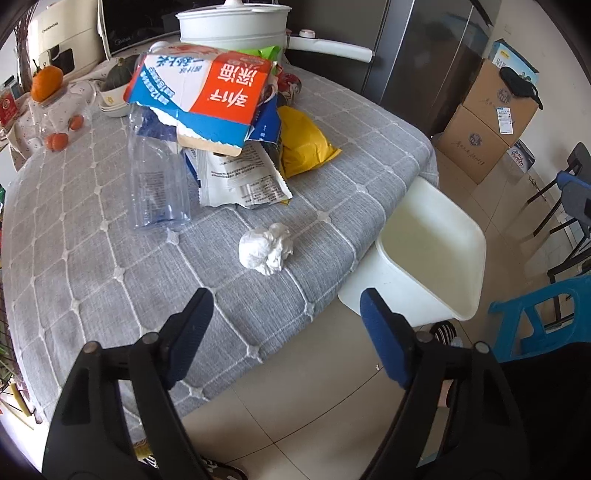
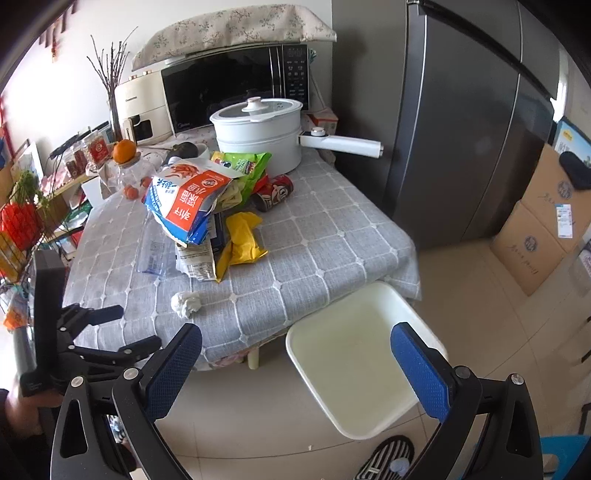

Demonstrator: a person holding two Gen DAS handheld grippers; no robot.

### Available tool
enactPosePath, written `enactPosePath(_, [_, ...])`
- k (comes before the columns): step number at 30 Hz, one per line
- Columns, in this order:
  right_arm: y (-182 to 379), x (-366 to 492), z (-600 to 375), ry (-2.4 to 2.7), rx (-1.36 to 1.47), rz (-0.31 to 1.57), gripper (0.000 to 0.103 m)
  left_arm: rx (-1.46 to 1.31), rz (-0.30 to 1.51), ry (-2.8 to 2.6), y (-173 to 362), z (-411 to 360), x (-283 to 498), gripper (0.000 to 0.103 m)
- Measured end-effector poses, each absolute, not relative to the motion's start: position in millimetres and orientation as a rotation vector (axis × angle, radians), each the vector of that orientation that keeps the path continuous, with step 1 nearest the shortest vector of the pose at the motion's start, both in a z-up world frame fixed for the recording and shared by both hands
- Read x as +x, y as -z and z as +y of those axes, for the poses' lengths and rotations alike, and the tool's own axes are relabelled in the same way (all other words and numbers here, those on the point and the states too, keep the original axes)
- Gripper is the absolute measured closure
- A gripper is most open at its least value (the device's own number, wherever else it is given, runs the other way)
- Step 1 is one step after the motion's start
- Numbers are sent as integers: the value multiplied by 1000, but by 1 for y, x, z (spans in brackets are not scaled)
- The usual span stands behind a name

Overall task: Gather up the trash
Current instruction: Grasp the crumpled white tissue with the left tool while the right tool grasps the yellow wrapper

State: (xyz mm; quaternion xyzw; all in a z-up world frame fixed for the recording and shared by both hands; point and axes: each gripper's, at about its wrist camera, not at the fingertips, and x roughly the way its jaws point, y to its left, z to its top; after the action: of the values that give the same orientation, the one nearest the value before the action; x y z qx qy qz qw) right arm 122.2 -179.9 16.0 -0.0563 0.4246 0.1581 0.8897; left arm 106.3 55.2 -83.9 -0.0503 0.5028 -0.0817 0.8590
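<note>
The left gripper (image 1: 286,308) hovers at the near edge of the surface (image 1: 92,266), its fingers spread wide apart with nothing between them. Just ahead of it, toward 12 o'clock, a crumpled tissue (image 1: 266,248) lies alone on the grey checked cloth, apart from the rest of the rubbish. Farther back, at about 11 o'clock, sits the main pile — a red, white and blue bag (image 1: 201,98) on top, a clear plastic bottle (image 1: 157,173) lying on its left side, a printed white wrapper (image 1: 240,177) underneath and a yellow packet (image 1: 303,142) to the right. Behind the pile stands a white pot (image 1: 232,31) with a long handle.

The right gripper (image 2: 295,354) hangs off the table's near edge above the tiled floor, fingers also wide apart and holding nothing. A white bin (image 2: 332,402) stands on the floor just beside the table corner, right under that gripper's view at 6 o'clock; its inside looks bare. In the left wrist view the same bin (image 1: 436,273) shows at 3 o'clock of the tissue. From the right wrist camera the tissue (image 2: 185,303) lies at 10 o'clock, near the surface edge, with the left gripper (image 2: 129,328) low at 9 o'clock — open, beside the cloth's edge. A red can (image 2: 275,192) lies by the pot (image 2: 260,134).
</note>
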Motion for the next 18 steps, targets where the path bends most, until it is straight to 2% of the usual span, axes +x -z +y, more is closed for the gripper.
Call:
enactPosePath(3, [5,145,-182,-369,-63,938,0,-122,1065,167,99,63,125,23])
enactPosePath(6, [30,163,-186,-393,-23,1048,1,-145,1100,141,115,73,144,28])
enactPosePath(8, [37,175,-187,-407,2,1078,1,-190,1125,143,124,76,152,35])
enactPosePath(10, [41,186,-186,-395,2,1085,1,-216,1151,147,132,75,159,49])
enactPosePath(11, [42,192,-185,-394,4,1087,1,-224,1159,149,134,74,160,53])
enactPosePath(12, [44,198,-185,-394,13,1091,1,-226,1162,148,135,73,161,62])
enactPosePath(15, [52,212,-183,-392,39,1109,3,-224,1156,143,133,75,162,71])
enactPosePath(18, [59,225,-175,-390,42,1110,7,-232,1137,135,125,81,157,75])
